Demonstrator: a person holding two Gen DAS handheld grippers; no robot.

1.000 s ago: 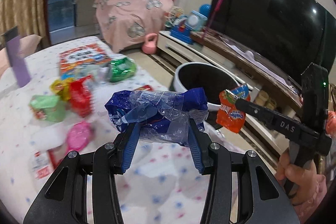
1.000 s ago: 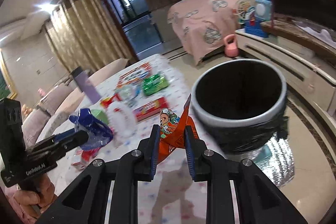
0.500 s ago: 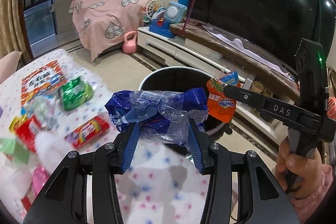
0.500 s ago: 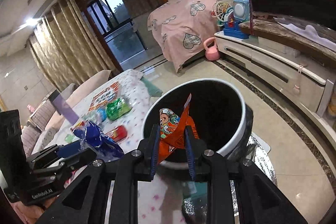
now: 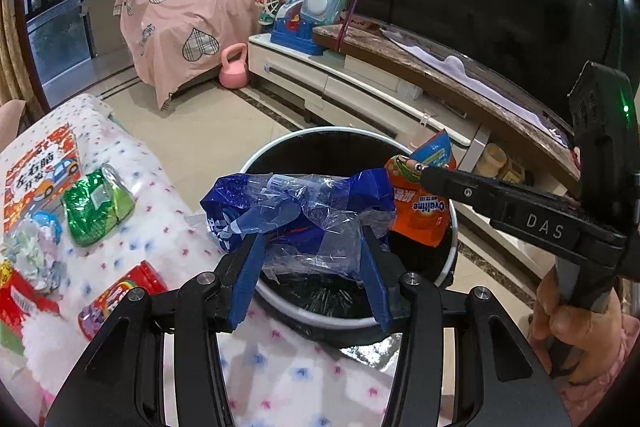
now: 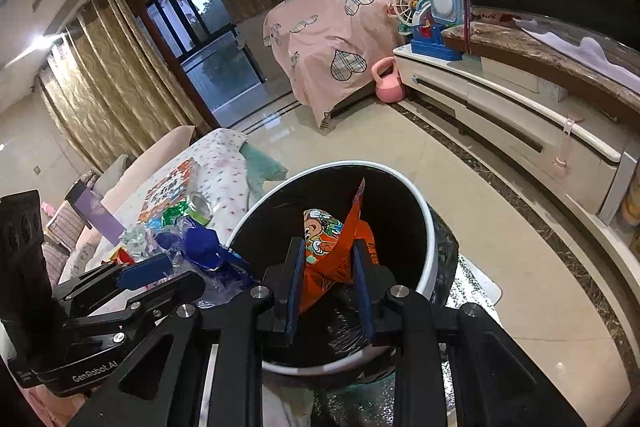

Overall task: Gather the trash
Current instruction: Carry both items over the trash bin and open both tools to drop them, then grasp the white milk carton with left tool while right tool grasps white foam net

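My left gripper (image 5: 310,247) is shut on a crumpled blue and clear plastic wrapper (image 5: 304,211) and holds it over the near rim of the round bin (image 5: 448,271), which has a white rim and a black liner. My right gripper (image 6: 326,267) is shut on an orange Ovaltine snack packet (image 6: 332,247) and holds it above the bin's open mouth (image 6: 428,251). The packet also shows in the left wrist view (image 5: 420,215), beside the blue wrapper. The left gripper with the wrapper (image 6: 204,247) shows at the left of the right wrist view.
A table with a white dotted cloth (image 5: 160,187) stands left of the bin, with a green wrapper (image 5: 96,203), a red candy pack (image 5: 120,299), a colourful box (image 5: 40,175) and other litter. A TV cabinet (image 5: 360,83) and a TV stand behind the bin.
Both grippers have moved from above the table to the bin, each still holding its trash. The bin now fills the middle of both views.
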